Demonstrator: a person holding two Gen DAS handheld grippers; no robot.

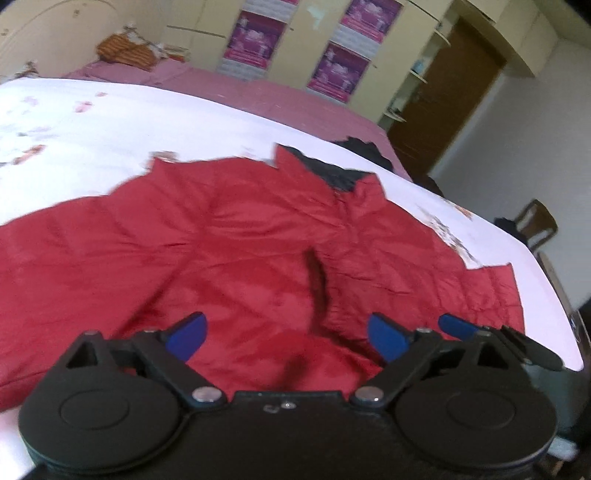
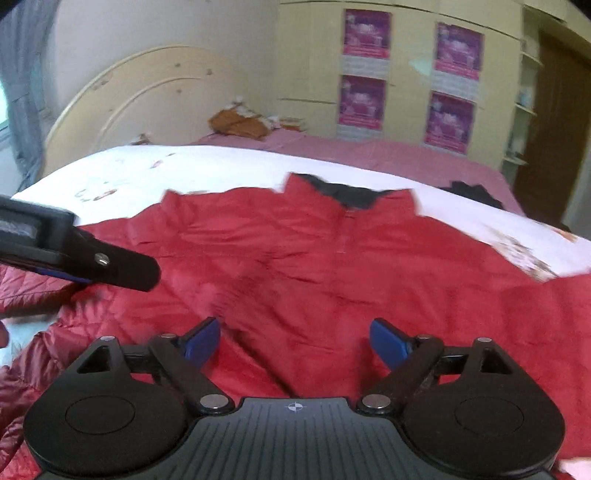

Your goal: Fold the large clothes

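Note:
A large red padded jacket [image 1: 236, 243] lies spread on the white bed sheet [image 1: 92, 125], collar with dark lining [image 1: 332, 171] pointing away. It also fills the right wrist view [image 2: 332, 266]. My left gripper [image 1: 288, 338] is open and empty, hovering over the jacket's lower part near a dark front opening. My right gripper [image 2: 295, 341] is open and empty above the jacket's middle. In the left wrist view the right gripper's blue finger [image 1: 458, 326] shows at the right; in the right wrist view the left gripper's body [image 2: 74, 254] shows at the left.
The pink bedspread [image 1: 258, 96] extends beyond the white sheet. An orange cloth pile [image 2: 240, 123] lies by the headboard [image 2: 147, 99]. A dark garment [image 2: 472, 194] lies at the far right of the bed. Wardrobes with purple posters [image 2: 365, 33] and a brown door [image 1: 447, 99] stand behind.

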